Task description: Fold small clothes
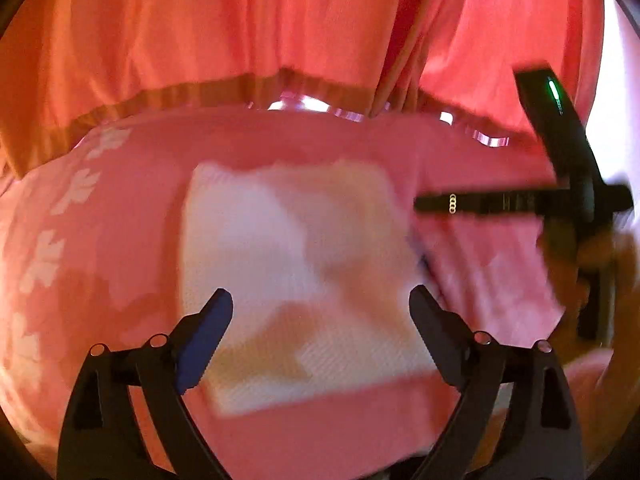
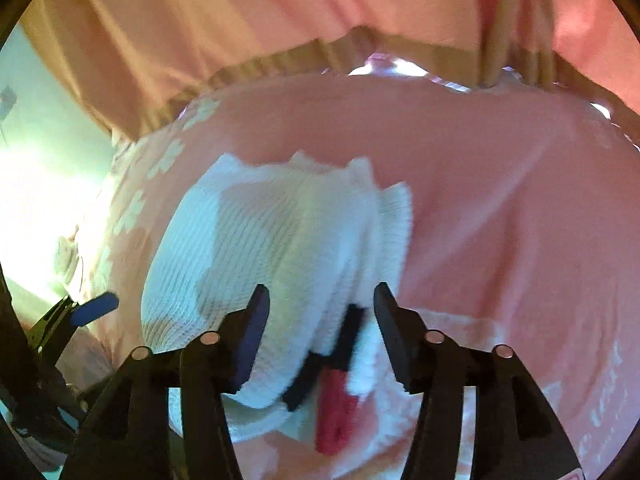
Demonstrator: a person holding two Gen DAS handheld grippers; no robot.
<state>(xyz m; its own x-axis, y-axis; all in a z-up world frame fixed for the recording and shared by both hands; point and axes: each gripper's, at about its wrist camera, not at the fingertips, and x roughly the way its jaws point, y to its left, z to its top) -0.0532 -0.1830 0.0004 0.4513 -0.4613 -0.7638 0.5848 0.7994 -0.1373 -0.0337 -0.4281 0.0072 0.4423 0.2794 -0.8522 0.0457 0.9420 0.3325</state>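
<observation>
Under the left wrist camera, a white ribbed garment (image 1: 296,280) lay folded into a rough rectangle on a pink bedspread (image 1: 480,280) with a pale flower print. The left gripper (image 1: 320,312) hung over its near half with the jaws spread wide and nothing between them, probably so the cloth could rest undisturbed. Off to the right, the right gripper (image 1: 560,196) appeared blurred, near the garment's right edge; whether it touched the cloth could not be told. Orange-pink curtains (image 1: 240,32) hung behind the bed.

From the right wrist view, the white ribbed garment (image 2: 280,240) sat bunched and humped in front of the right gripper (image 2: 320,304), whose jaws stood apart and held nothing. A black strip (image 2: 348,332) and a red tag or trim (image 2: 334,416) showed at the garment's near edge, between the fingers. The left gripper (image 2: 86,314) showed at the far left, beside the cloth. The fold looked largely made, likely needing tidying.
</observation>
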